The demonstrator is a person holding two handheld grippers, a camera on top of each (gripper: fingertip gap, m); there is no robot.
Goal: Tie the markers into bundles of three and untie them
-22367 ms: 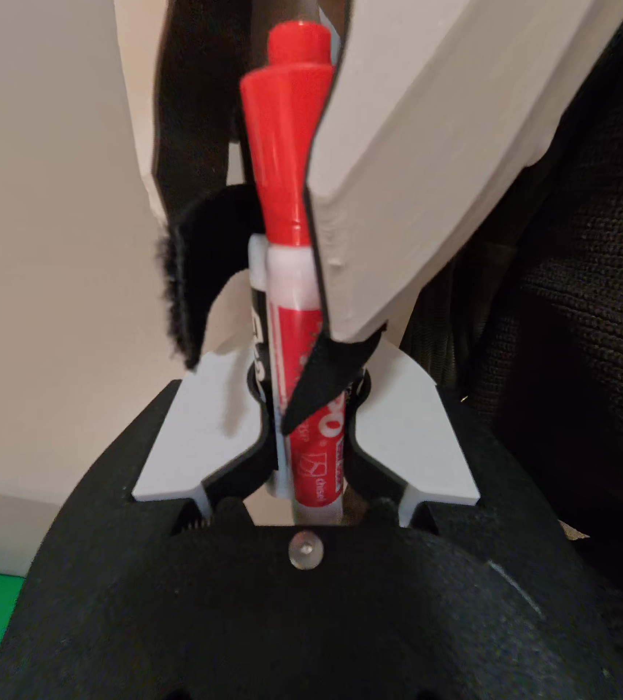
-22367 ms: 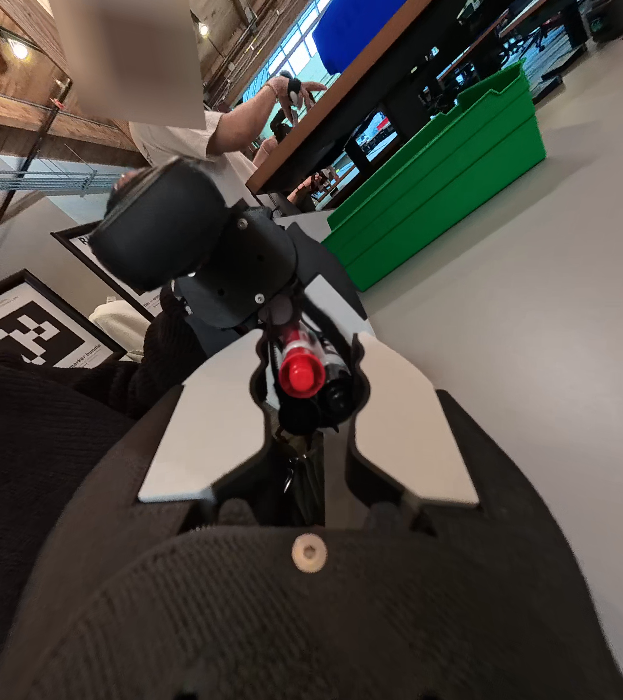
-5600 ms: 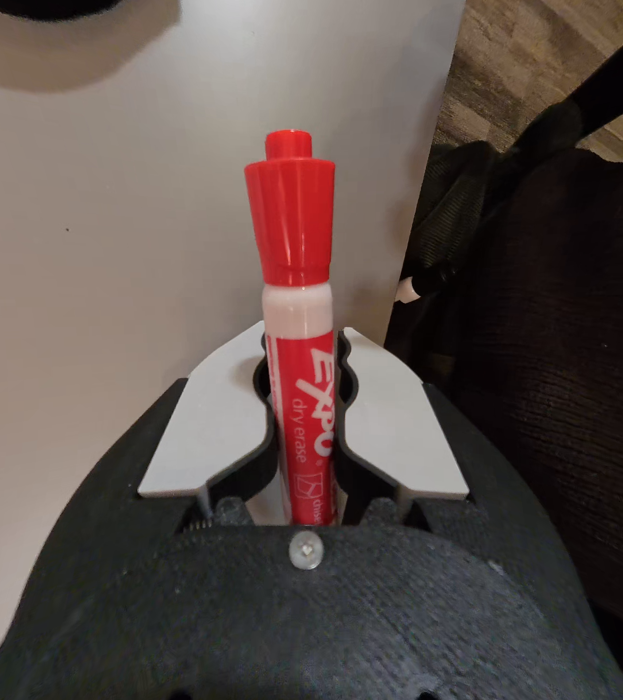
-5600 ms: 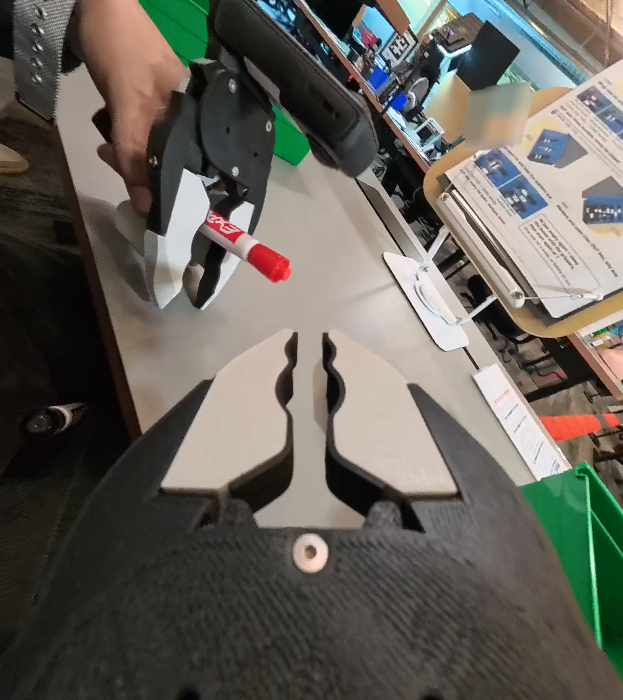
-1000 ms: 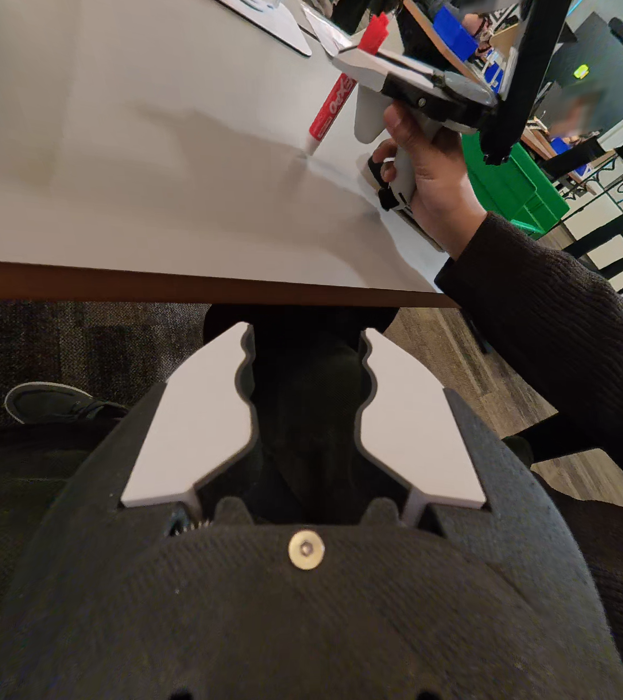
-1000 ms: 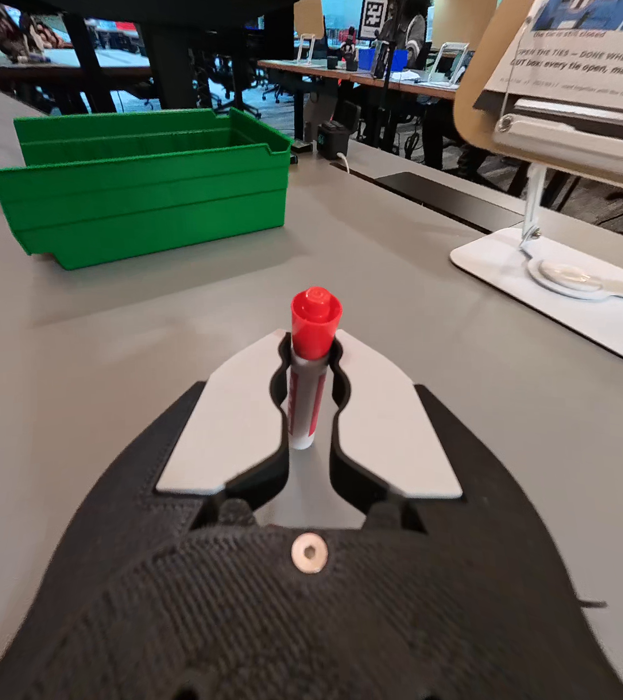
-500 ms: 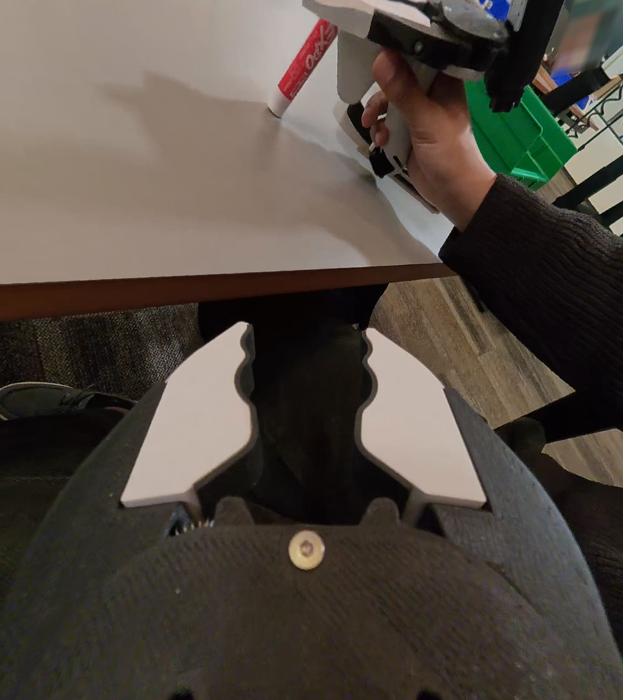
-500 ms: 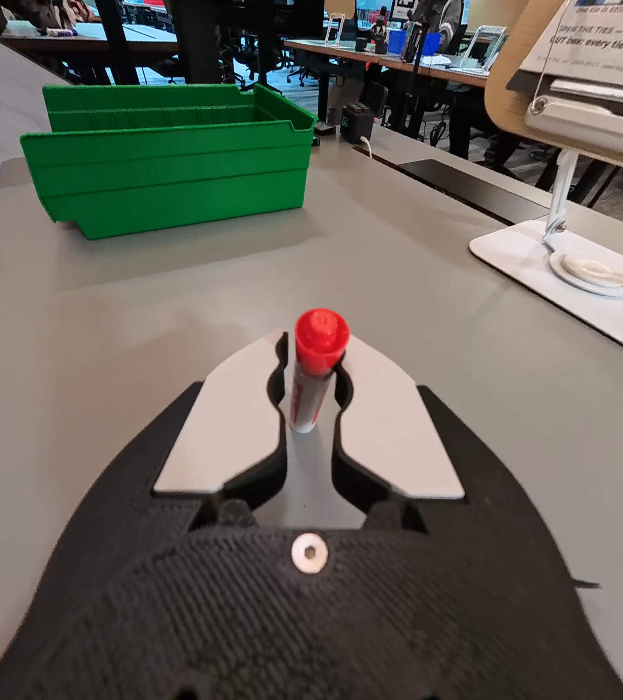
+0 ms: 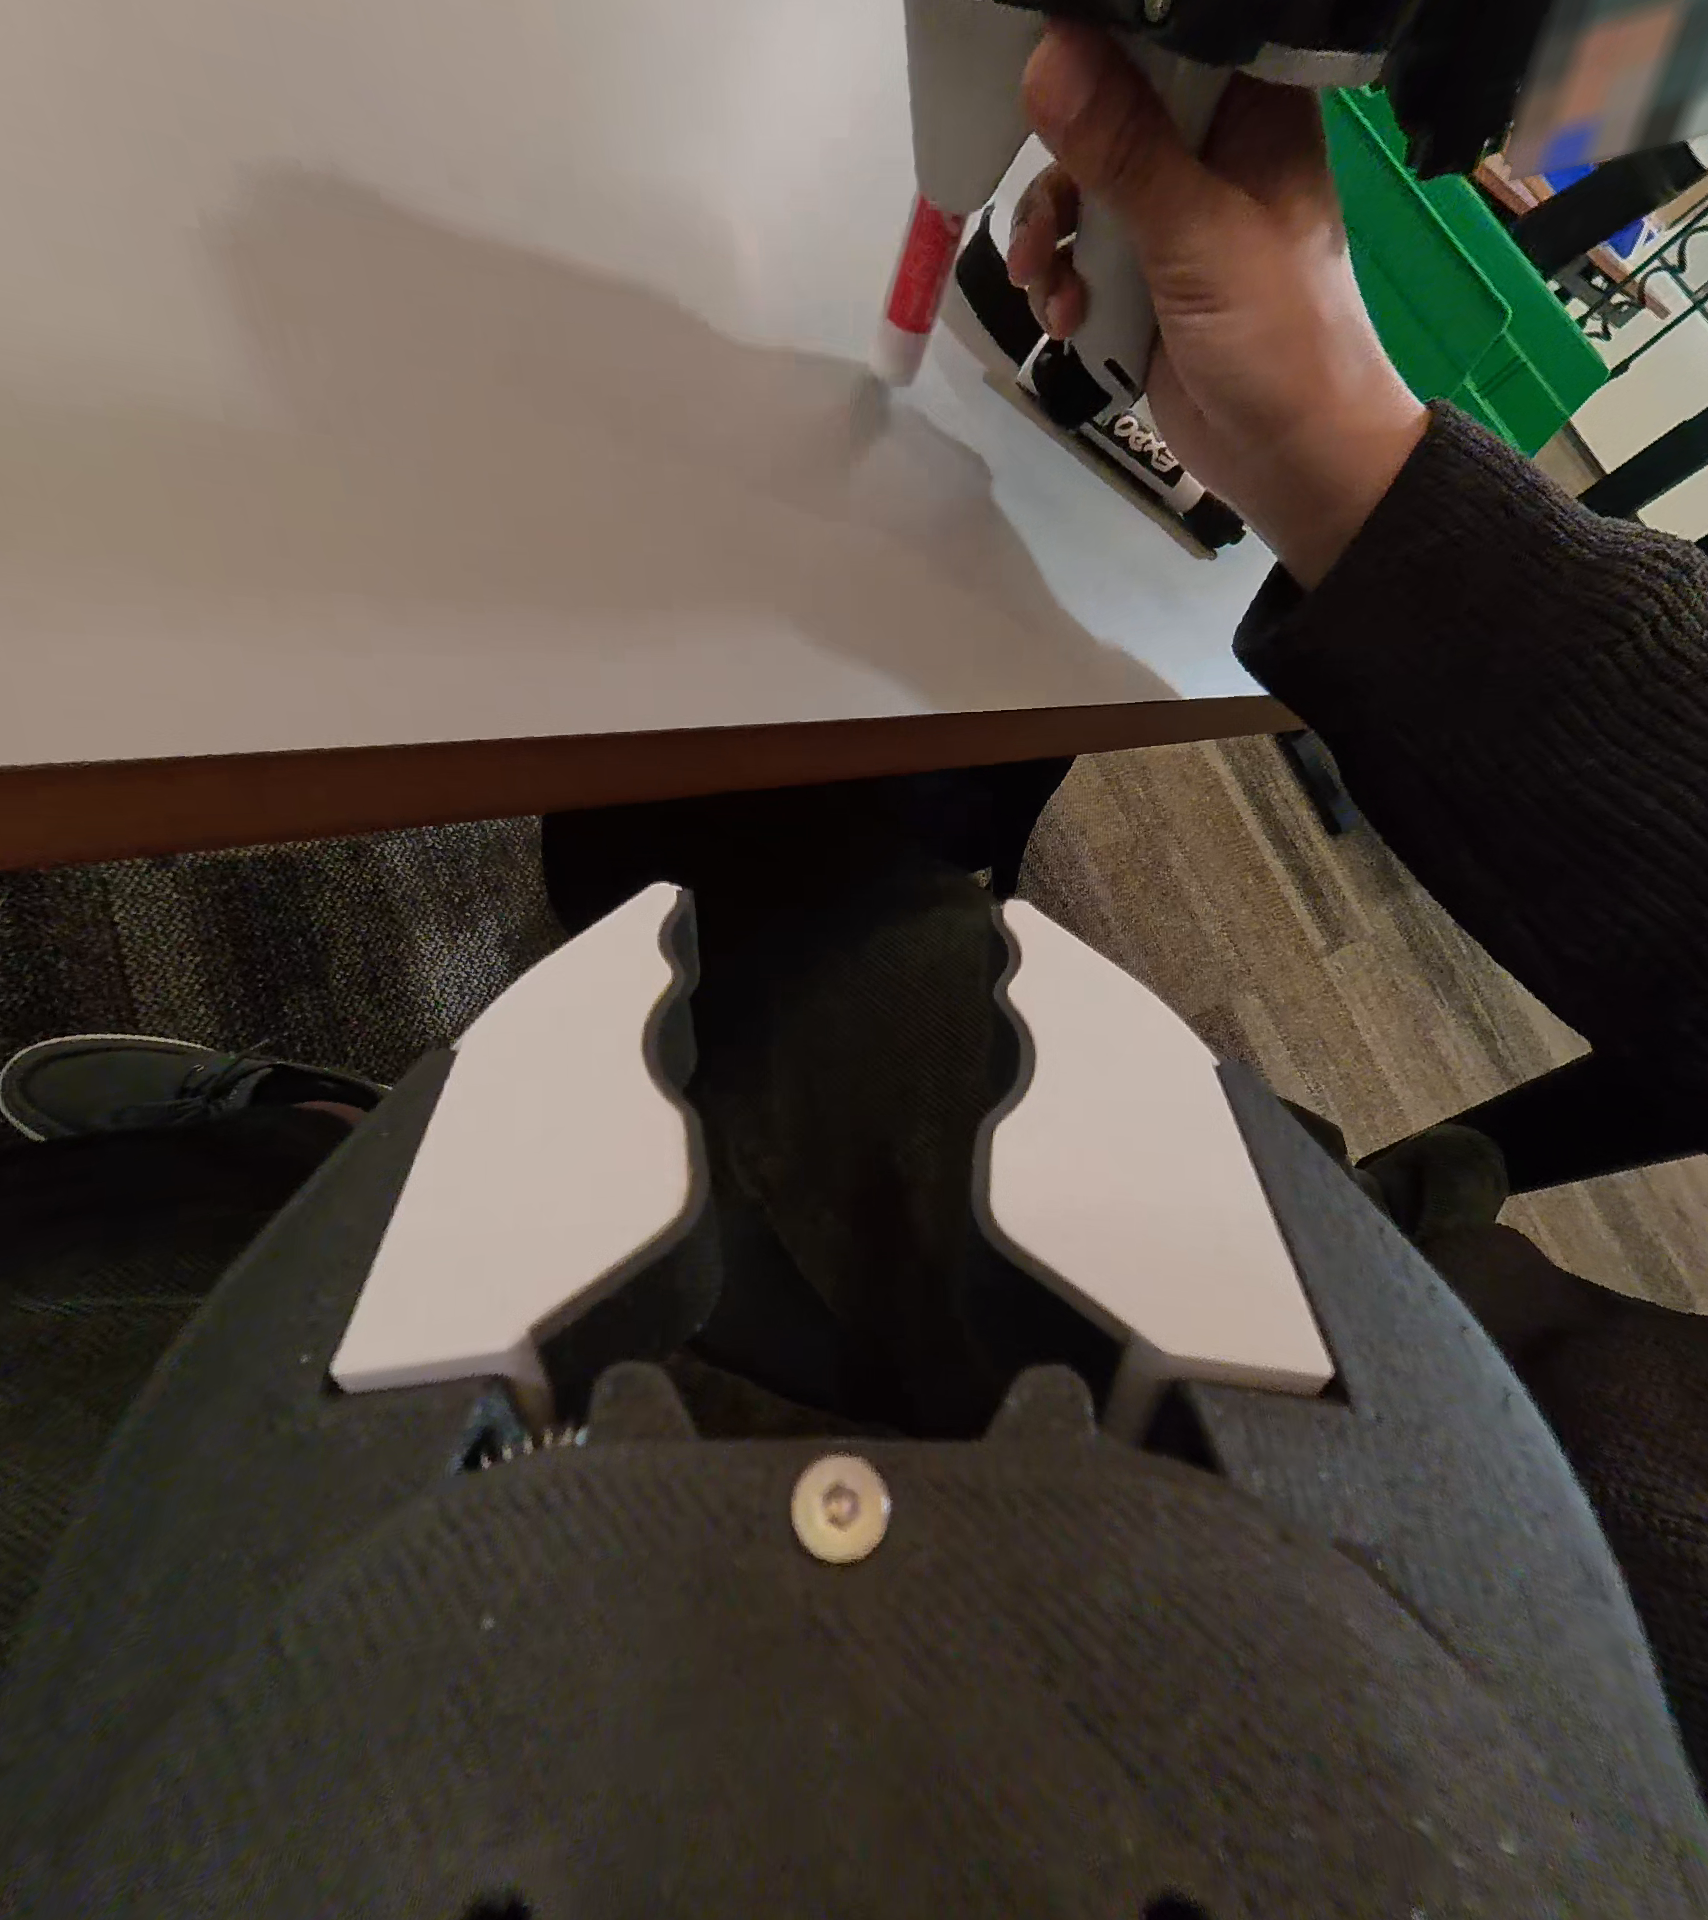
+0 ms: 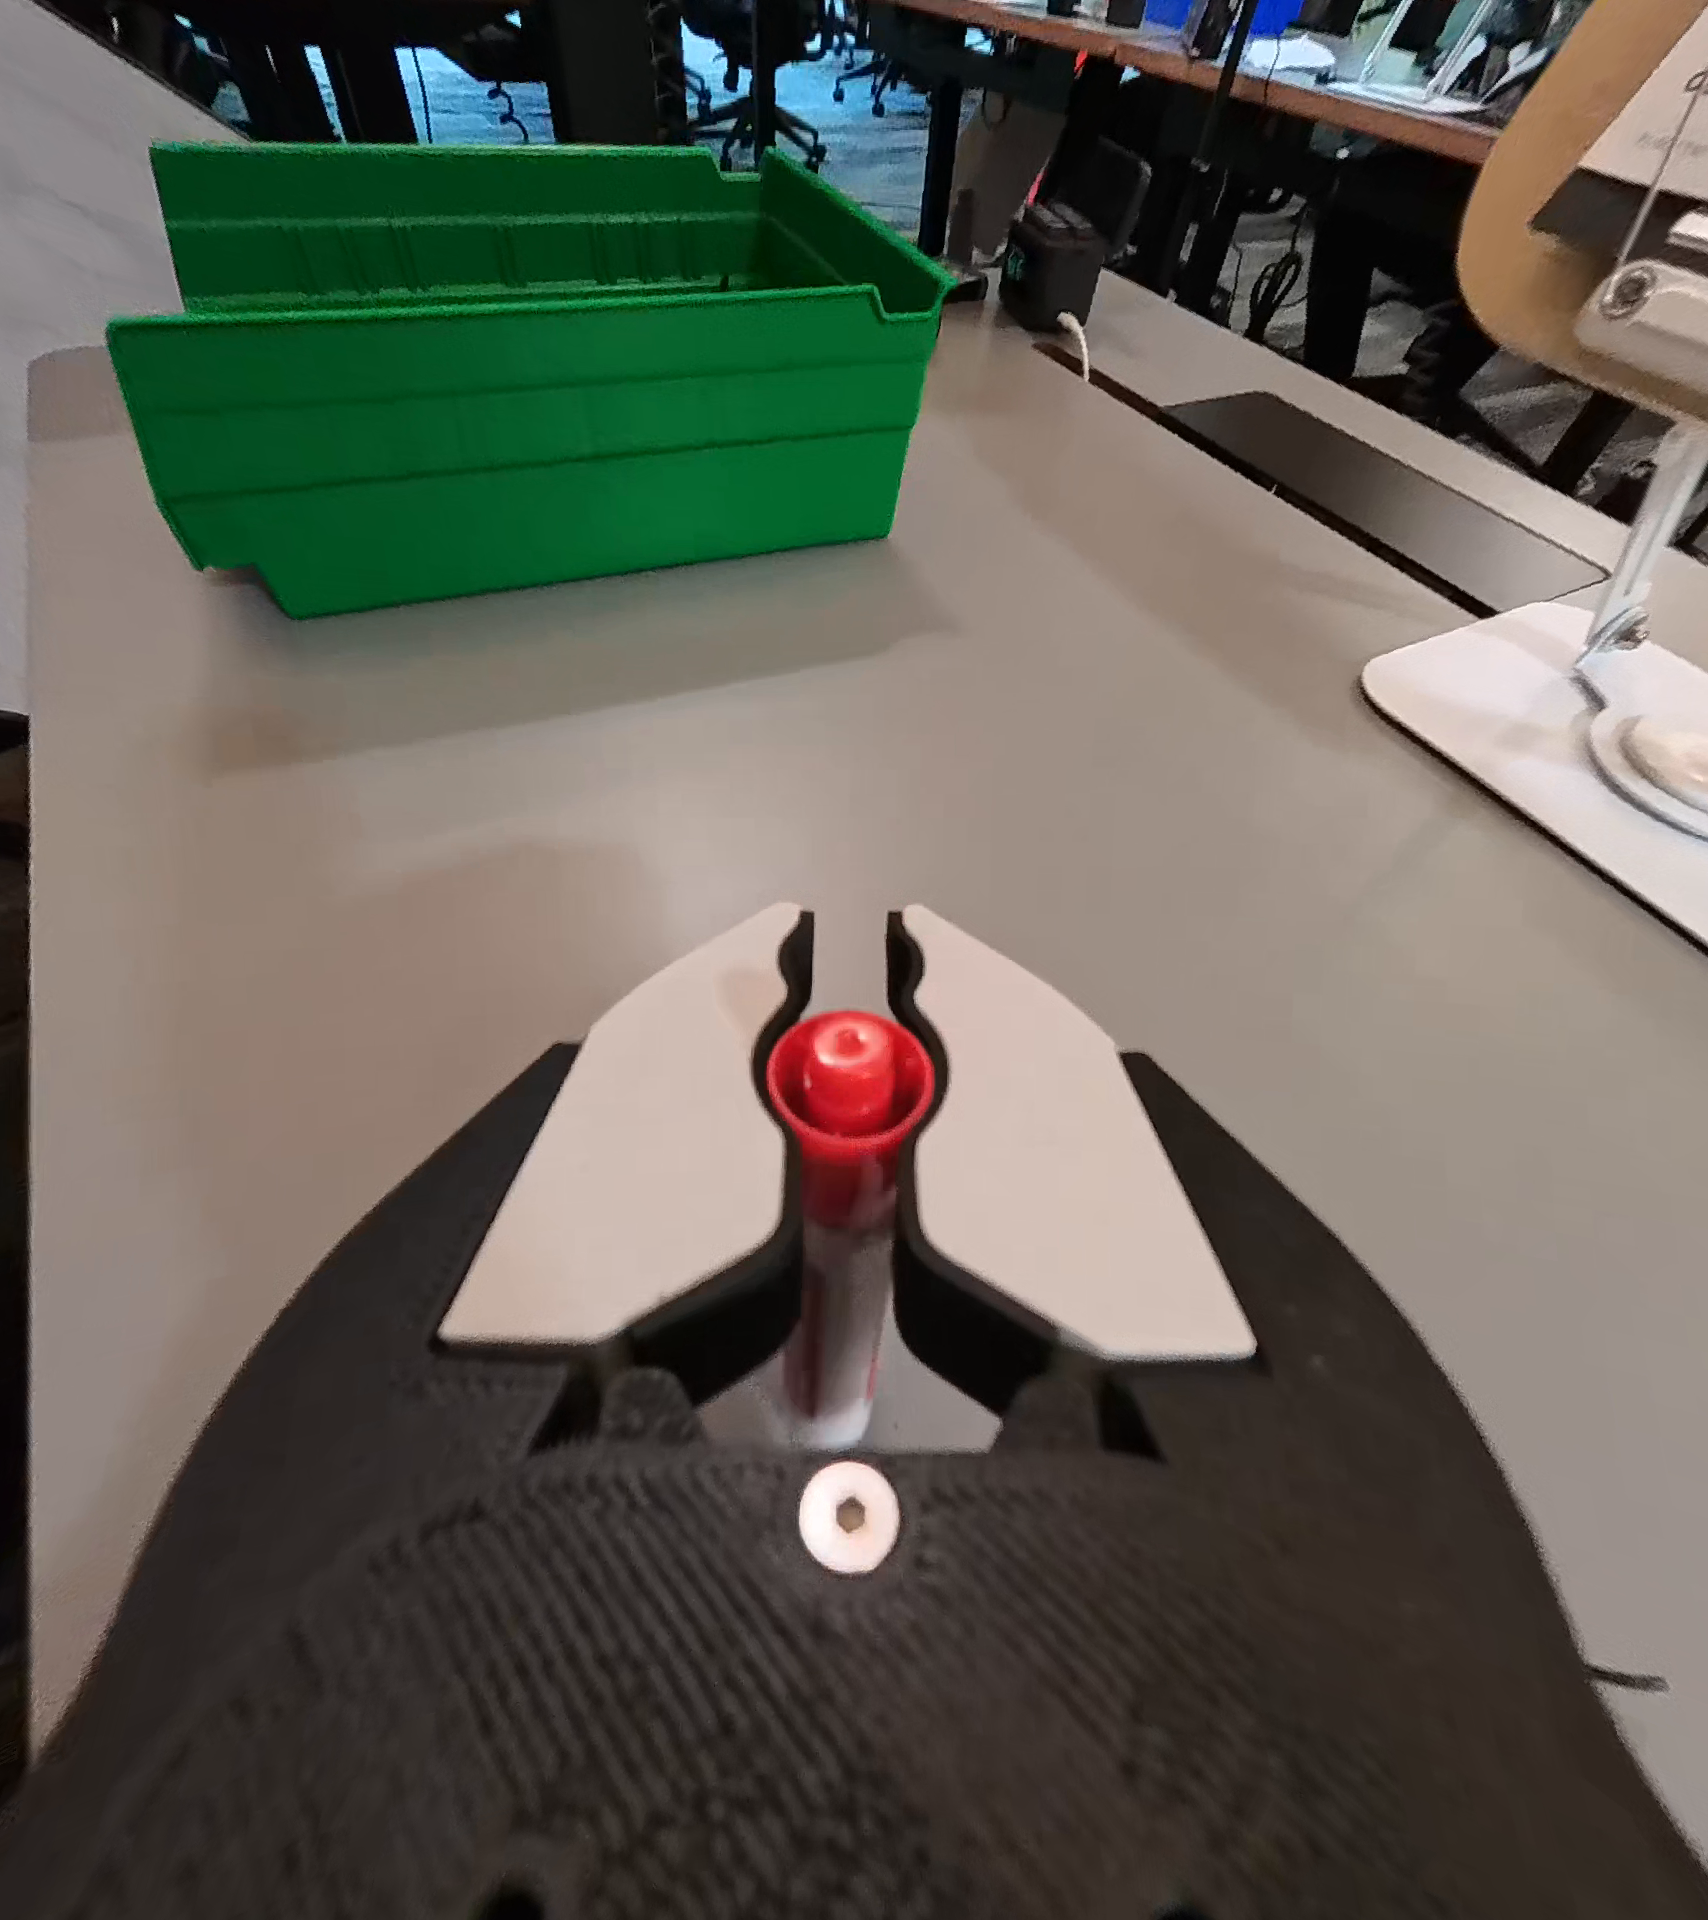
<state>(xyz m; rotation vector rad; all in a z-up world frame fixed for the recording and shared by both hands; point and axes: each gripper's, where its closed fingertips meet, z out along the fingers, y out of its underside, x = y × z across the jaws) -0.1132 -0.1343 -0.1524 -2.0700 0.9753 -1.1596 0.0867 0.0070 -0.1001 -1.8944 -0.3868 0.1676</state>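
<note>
My right gripper point(image 10: 850, 925) is shut on a red marker point(image 10: 848, 1086). The marker stands nearly upright, cap toward the camera, deep between the jaws. In the left wrist view the red marker point(image 9: 917, 281) hangs from a grey finger point(image 9: 954, 135) of that gripper, its lower end touching the grey table point(image 9: 310, 468). A black marker point(image 9: 1136, 447) lies on the table under the hand point(image 9: 1203, 239) that holds the right gripper. My left gripper point(image 9: 839, 914) is open and empty, below the table's front edge, over dark trousers.
A green bin point(image 10: 517, 416) stands at the far left of the table. A white stand base point(image 10: 1556, 727) with a clipboard above it is at the right. A shoe point(image 9: 154, 1081) and the floor show under the table edge point(image 9: 517, 769).
The right gripper has come nearer the table's front edge and the red marker now stands steeper and deeper between its jaws. The left gripper stays open below the table.
</note>
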